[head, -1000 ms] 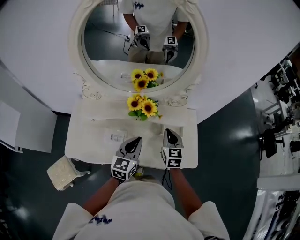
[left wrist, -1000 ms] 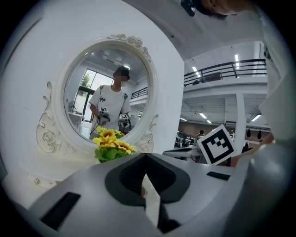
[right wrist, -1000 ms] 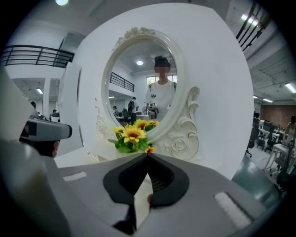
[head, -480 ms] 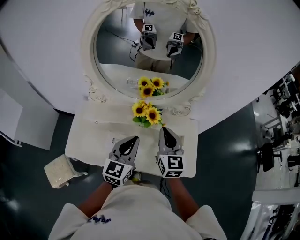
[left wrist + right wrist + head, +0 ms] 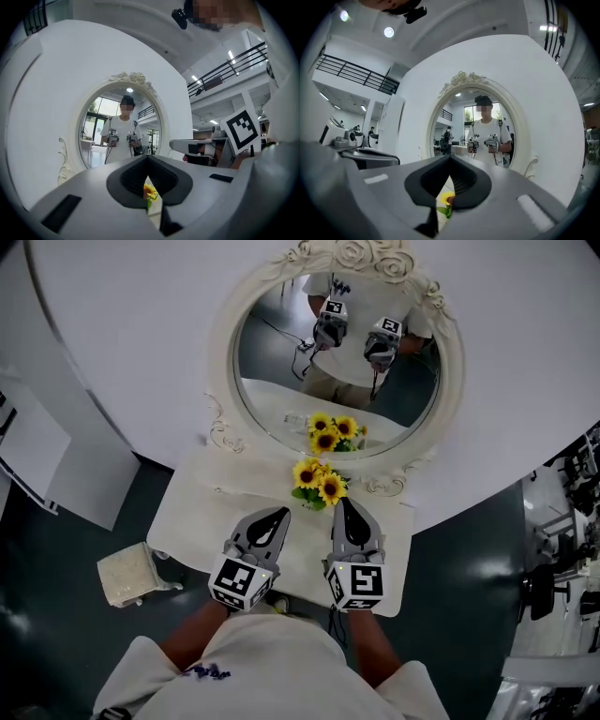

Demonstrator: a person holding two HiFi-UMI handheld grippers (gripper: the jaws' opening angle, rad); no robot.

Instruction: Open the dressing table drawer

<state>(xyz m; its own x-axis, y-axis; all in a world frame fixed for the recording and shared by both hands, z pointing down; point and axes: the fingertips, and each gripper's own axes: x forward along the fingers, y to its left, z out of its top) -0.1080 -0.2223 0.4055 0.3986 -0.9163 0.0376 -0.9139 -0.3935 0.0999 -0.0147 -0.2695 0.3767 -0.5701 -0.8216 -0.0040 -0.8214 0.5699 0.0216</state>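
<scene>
The right gripper [image 5: 450,158] is seen pointing level at an oval mirror [image 5: 457,119], its grey fingers [image 5: 389,197] brought together at the tips with nothing gripped between them. Through the narrow slit below the tips, a yellow sunflower [image 5: 446,198] with green leaves is glimpsed. The mirror is set in a white carved frame [image 5: 461,77] against a curved white wall [image 5: 534,79]. A person in a white shirt [image 5: 486,125], a gripper held in each hand, is reflected in the glass. A black railing [image 5: 356,70] and a round ceiling light [image 5: 389,32] are seen at the upper left.
</scene>
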